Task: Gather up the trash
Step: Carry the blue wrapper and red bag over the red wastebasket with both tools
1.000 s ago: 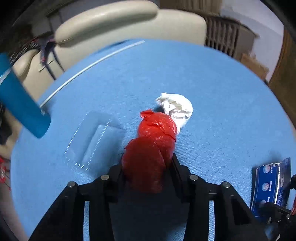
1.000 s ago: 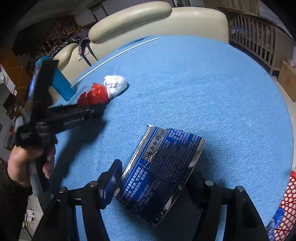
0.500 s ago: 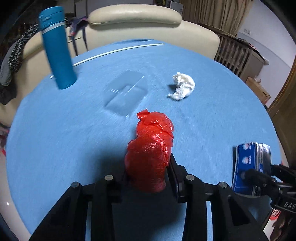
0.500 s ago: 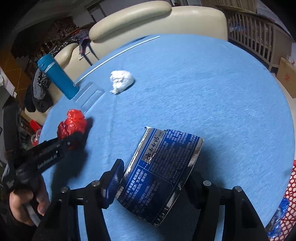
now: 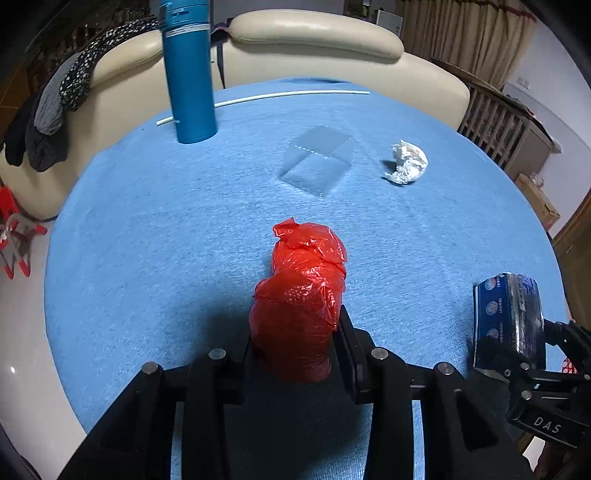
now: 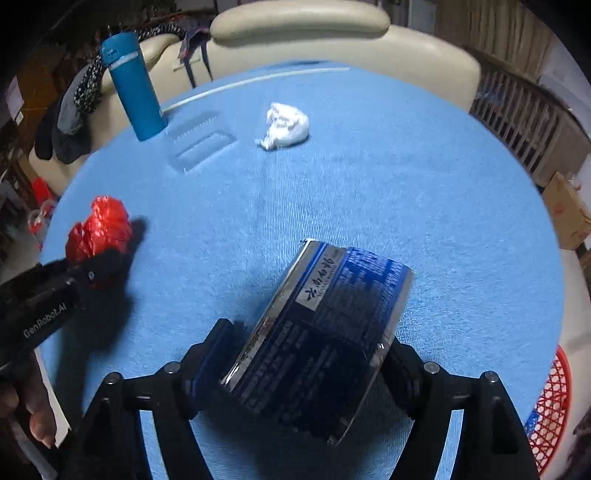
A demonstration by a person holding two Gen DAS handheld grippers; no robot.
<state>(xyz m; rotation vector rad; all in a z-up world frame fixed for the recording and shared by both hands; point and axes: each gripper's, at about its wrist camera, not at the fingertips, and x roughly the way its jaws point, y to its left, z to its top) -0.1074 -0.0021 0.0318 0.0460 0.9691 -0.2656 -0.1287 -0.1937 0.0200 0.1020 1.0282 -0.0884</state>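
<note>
My left gripper point(image 5: 295, 332) is shut on a crumpled red plastic bag point(image 5: 301, 295) and holds it above the near part of the round blue table point(image 5: 147, 229). My right gripper point(image 6: 299, 354) is shut on a blue and silver foil wrapper point(image 6: 321, 325) above the table's near edge. The red bag point(image 6: 99, 229) and the left gripper show at the left of the right wrist view. The wrapper point(image 5: 509, 317) shows at the right of the left wrist view. A crumpled white tissue point(image 5: 406, 166) point(image 6: 286, 125) lies on the far part of the table.
A tall blue flask point(image 5: 190, 74) point(image 6: 135, 85) stands at the far left of the table. A clear plastic tray point(image 5: 317, 162) point(image 6: 201, 146) lies near it. A white rod point(image 5: 266, 98) lies along the far edge. A red mesh basket point(image 6: 550, 410) sits low right. A cream sofa point(image 5: 314, 33) stands behind.
My left gripper has pulled back toward me with the red bag, away from the tissue and tray. My right gripper has kept hold of the wrapper and shifted slightly.
</note>
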